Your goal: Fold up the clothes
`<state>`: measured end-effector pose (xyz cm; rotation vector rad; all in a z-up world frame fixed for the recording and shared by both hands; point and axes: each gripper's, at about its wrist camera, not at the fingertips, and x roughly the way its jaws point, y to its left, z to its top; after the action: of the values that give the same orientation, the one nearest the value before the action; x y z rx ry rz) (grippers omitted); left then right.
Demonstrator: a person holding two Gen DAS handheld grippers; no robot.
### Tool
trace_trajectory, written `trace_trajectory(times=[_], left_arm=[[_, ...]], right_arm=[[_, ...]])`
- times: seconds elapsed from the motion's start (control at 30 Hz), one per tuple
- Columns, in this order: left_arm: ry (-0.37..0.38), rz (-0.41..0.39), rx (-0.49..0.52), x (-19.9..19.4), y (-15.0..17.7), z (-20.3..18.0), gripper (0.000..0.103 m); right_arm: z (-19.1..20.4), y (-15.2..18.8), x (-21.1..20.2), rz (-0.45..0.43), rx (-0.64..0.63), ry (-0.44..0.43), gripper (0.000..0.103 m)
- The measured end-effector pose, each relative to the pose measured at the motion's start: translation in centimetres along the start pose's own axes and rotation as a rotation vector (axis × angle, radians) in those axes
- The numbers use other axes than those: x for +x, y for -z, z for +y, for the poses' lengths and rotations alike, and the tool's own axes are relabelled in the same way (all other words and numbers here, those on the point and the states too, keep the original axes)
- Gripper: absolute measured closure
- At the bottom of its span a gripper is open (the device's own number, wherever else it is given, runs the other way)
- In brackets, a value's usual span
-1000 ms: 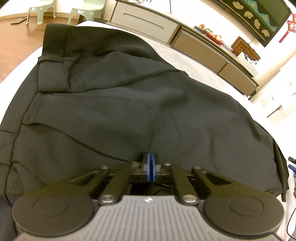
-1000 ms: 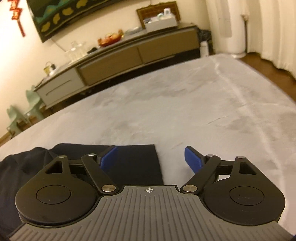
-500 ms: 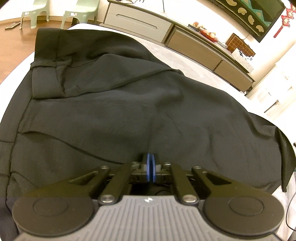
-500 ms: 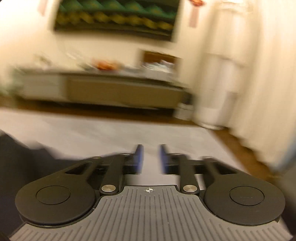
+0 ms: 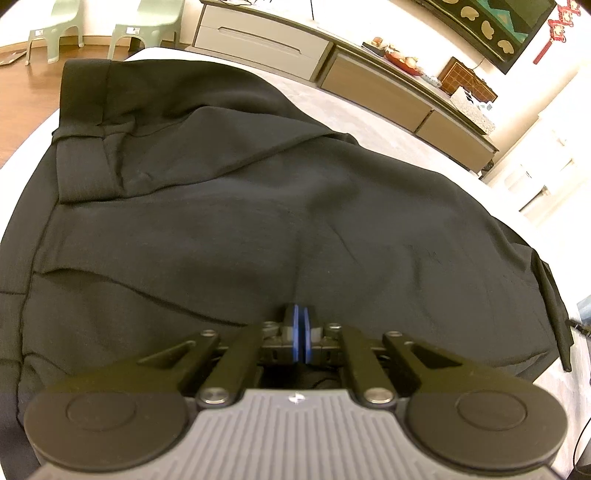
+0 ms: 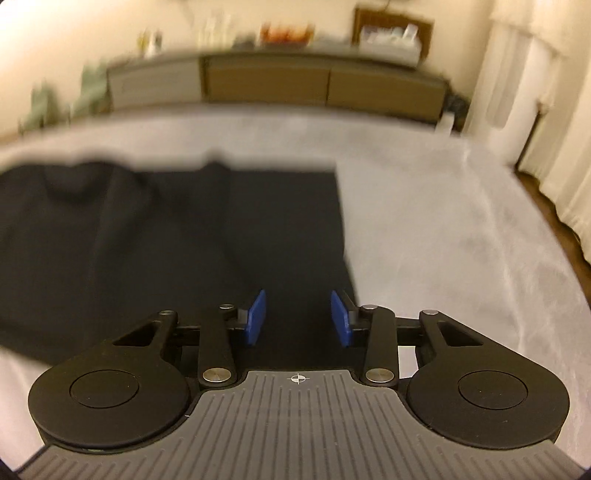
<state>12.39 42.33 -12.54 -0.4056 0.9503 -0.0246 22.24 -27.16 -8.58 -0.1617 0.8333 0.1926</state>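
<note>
A black garment [image 5: 229, 221] lies spread and wrinkled across a grey-covered bed [image 5: 369, 110]. My left gripper [image 5: 300, 314] is shut at the garment's near edge, and its blue pads appear to pinch the black fabric. In the right wrist view the garment [image 6: 147, 240] fills the left and middle, with a straight right edge. My right gripper [image 6: 298, 317] is open and empty, just above the fabric near that edge. This view is blurred.
A long low sideboard [image 5: 369, 74] stands behind the bed and also shows in the right wrist view [image 6: 295, 81]. Two pale green stools [image 5: 110, 22] stand on the wooden floor at the far left. Bare grey bed cover [image 6: 461, 240] lies right of the garment.
My right gripper closed partway, swung, then opened again and now sits over the garment's right edge. My left gripper stays shut on the fabric and has shifted slightly.
</note>
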Motion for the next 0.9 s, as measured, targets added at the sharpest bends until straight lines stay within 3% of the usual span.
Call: trace_trajectory(times=[0.17, 0.27, 0.33, 0.4, 0.5, 0.53, 0.57, 0.6, 0.63, 0.67, 0.8, 0.9], left_arm=[[-0.077, -0.024, -0.01, -1.3, 0.2, 1.9, 0.099], [-0.072, -0.035, -0.046, -1.7, 0.3, 2.6, 0.1], [-0.085, -0.035, -0.028, -1.7, 0.4, 1.9, 0.099], [-0.087, -0.036, -0.025, -1.6, 0.4, 1.4, 0.097], [-0.09, -0.04, -0.029, -1.5, 0.3, 0.9, 0.095], [-0.09, -0.041, -0.029, -1.4, 0.3, 0.8, 0.095], [-0.092, -0.042, -0.028, -1.4, 0.2, 0.7, 0.095], [-0.092, -0.042, -0.026, -1.4, 0.2, 0.7, 0.095], [-0.091, -0.043, -0.026, -1.3, 0.2, 0.7, 0.095], [-0.09, -0.043, -0.026, -1.3, 0.2, 0.7, 0.095], [-0.084, -0.046, -0.027, -1.3, 0.1, 0.9, 0.095], [-0.091, -0.05, -0.025, -1.2, 0.2, 0.6, 0.095]], right_arm=[[0.7, 1.8, -2.3, 0.101, -0.023, 0.023, 0.061], [1.5, 2.5, -4.3, 0.066, 0.003, 0.105, 0.06], [1.8, 2.0, -5.5, -0.01, 0.079, 0.014, 0.058], [2.4, 1.4, -6.4, -0.069, 0.164, -0.113, 0.026], [3.8, 1.1, -4.4, -0.014, 0.212, -0.198, 0.023], [4.4, 1.1, -3.7, 0.01, 0.197, -0.177, 0.024], [5.0, 1.1, -3.0, 0.03, 0.181, -0.158, 0.039], [5.6, 1.2, -2.7, 0.039, 0.158, -0.147, 0.073], [6.1, 1.1, -2.5, 0.047, 0.136, -0.139, 0.091], [6.4, 0.8, -2.7, 0.043, 0.12, -0.125, 0.102], [5.6, -1.4, -4.4, -0.057, 0.095, -0.088, 0.103], [3.6, -3.7, -5.2, -0.151, 0.11, 0.017, 0.103]])
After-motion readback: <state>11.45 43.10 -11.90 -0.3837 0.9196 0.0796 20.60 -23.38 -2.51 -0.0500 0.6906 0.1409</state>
